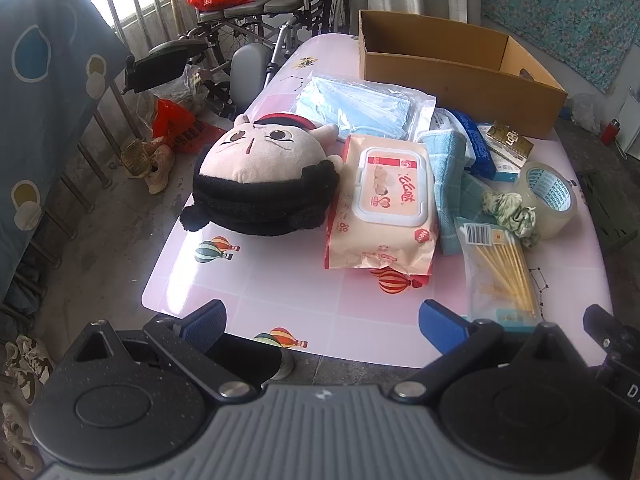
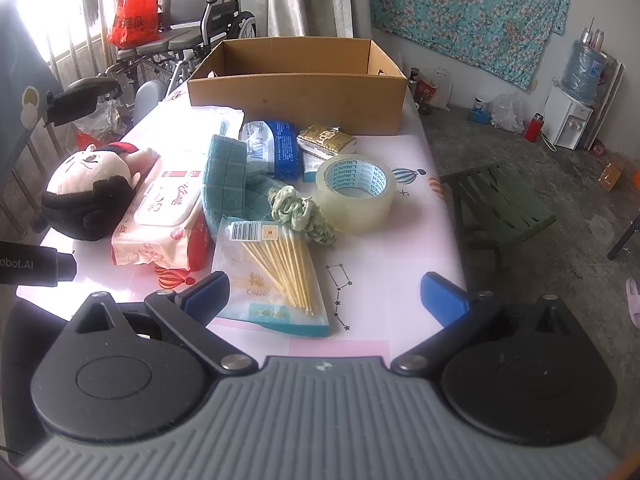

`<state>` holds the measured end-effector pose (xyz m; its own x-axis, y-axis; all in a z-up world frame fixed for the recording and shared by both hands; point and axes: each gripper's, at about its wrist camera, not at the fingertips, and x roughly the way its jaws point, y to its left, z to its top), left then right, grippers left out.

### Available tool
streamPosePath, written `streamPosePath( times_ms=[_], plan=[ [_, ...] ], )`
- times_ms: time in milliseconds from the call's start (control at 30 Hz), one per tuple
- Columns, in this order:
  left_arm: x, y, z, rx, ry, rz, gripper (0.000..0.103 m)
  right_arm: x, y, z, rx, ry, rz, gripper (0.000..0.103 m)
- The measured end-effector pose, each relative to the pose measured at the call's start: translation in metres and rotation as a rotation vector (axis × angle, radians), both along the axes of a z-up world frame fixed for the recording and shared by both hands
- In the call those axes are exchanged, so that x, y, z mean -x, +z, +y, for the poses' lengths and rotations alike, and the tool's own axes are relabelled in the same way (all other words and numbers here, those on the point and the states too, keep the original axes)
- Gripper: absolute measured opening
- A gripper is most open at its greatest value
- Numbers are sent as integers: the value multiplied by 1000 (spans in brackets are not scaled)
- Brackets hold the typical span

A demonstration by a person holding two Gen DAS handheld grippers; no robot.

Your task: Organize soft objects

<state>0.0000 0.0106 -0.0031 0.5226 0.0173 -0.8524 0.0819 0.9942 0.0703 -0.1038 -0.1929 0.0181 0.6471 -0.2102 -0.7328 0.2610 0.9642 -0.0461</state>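
A plush doll head (image 1: pixel 264 172) (image 2: pixel 90 196) with black hair lies at the table's left. Beside it are a pink wet-wipes pack (image 1: pixel 384 204) (image 2: pixel 164 220), a bag of blue face masks (image 1: pixel 360 108), a folded teal towel (image 1: pixel 444 160) (image 2: pixel 226 172) and a green scrunchie (image 1: pixel 510 210) (image 2: pixel 300 210). An open cardboard box (image 1: pixel 460 80) (image 2: pixel 296 96) stands at the far end. My left gripper (image 1: pixel 324 324) hangs open over the near table edge, holding nothing. My right gripper (image 2: pixel 324 296) is open above the stick packet (image 2: pixel 276 276), apart from it.
The pink table (image 1: pixel 280 292) (image 2: pixel 400 248) also holds a tape roll (image 1: pixel 548 196) (image 2: pixel 356 196), a blue packet (image 2: pixel 280 148), a gold box (image 2: pixel 326 140) and stick packet (image 1: pixel 500 276). A wheelchair (image 1: pixel 256 36) stands behind left, a green stool (image 2: pixel 500 204) to the right.
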Motion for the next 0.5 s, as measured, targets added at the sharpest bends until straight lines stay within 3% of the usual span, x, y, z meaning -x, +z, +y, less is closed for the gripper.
streamPosePath(
  times_ms=[500],
  plan=[
    [1,-1,3,-8,2,-6,103,3,2,-2,-3,-9,-9,102]
  ],
)
